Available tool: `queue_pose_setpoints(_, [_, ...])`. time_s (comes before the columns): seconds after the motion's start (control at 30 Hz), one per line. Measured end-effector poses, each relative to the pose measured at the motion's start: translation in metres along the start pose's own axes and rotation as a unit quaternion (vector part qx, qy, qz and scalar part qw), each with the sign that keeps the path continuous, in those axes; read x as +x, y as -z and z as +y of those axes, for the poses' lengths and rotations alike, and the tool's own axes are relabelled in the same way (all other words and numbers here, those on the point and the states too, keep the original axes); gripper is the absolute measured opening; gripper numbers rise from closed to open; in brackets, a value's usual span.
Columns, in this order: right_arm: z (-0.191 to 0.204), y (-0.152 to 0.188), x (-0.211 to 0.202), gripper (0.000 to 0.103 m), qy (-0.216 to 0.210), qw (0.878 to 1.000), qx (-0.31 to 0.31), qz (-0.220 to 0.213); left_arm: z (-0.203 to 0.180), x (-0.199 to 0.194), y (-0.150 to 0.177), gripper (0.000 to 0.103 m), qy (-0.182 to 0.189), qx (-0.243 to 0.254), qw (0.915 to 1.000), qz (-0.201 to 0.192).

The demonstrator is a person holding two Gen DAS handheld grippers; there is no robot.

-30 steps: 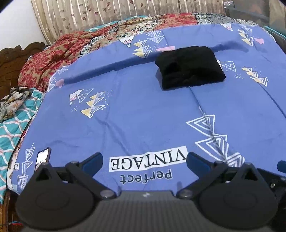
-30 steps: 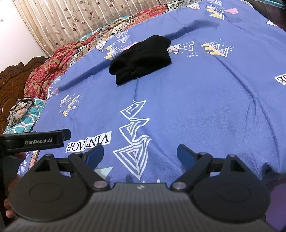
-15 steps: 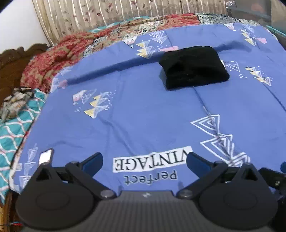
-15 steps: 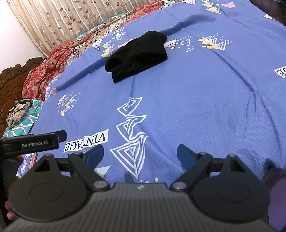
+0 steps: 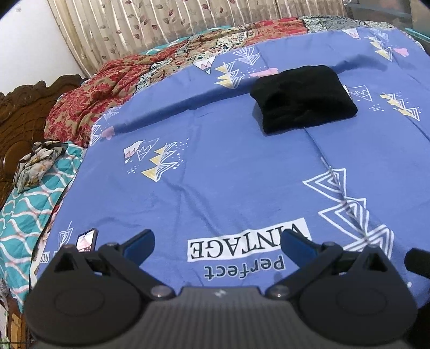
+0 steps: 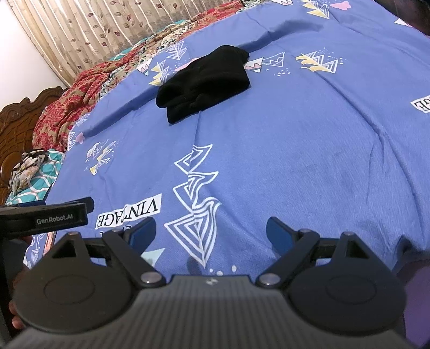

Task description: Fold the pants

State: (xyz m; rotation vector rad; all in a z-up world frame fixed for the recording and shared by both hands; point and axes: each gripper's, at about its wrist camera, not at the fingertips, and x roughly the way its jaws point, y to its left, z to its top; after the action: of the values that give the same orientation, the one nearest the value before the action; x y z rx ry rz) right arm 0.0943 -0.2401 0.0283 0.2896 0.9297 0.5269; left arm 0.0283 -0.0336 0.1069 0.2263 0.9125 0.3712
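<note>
Bed (image 5: 242, 174) w/ blue printed sheet fills both views. Black pants (image 5: 303, 99), folded into a compact bundle, lie mid-bed toward the far edge, well apart from both tools. Left tool (image 5: 216, 243): jaws wide, nothing btwn, over near edge. Right tool (image 6: 211, 231): same, wide & empty. Phone (image 5: 87, 239) near the bed's left corner.

A blue bedsheet (image 5: 215, 166) is covering the bed, its white "VINTAGE" label (image 5: 248, 243) lying at the near edge. A phone (image 5: 87, 239) is resting on the sheet's near left corner. Beyond the sheet's far edge, a red floral quilt (image 5: 88, 104) is bunching up, with a leaf-print curtain (image 5: 161, 21) hanging behind. Left of the sheet, a crumpled scarf (image 5: 35, 163) is sitting on teal patterned fabric (image 5: 24, 214), beside a carved wooden headboard (image 5: 18, 112).
</note>
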Motion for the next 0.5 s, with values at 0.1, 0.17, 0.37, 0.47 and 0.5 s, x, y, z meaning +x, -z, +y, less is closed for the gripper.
queue_pose_setpoints(0.1, [0.0004, 0.0007, 0.0002, 0.091, -0.001, 1.0, -0.001, 0.001, 0.0014, 0.0003, 0.0004, 0.103, -0.003, -0.001, 1.0, 0.001])
queue_pose_setpoints(0.17, [0.0007, 0.0012, 0.0004, 0.091, -0.001, 1.0, -0.002, 0.001, 0.0024, 0.0004, 0.0002, 0.103, -0.003, -0.002, 1.0, 0.001])
queue_pose_setpoints(0.37, [0.0008, 0.0014, 0.0004, 0.091, -0.001, 1.0, -0.001, 0.002, 0.0029, 0.0002, 0.0, 0.103, -0.004, -0.003, 1.0, 0.002])
queue_pose_setpoints(0.47, [0.0008, 0.0007, 0.0005, 0.091, -0.001, 1.0, -0.002, 0.003, 0.0047, 0.0006, -0.0002, 0.103, -0.007, -0.006, 1.0, 0.003])
queue_pose_setpoints(0.5, [0.0012, 0.0008, 0.0005, 0.091, -0.001, 1.0, -0.003, 0.003, 0.0054, 0.0008, -0.0004, 0.103, -0.009, -0.006, 0.9999, 0.003])
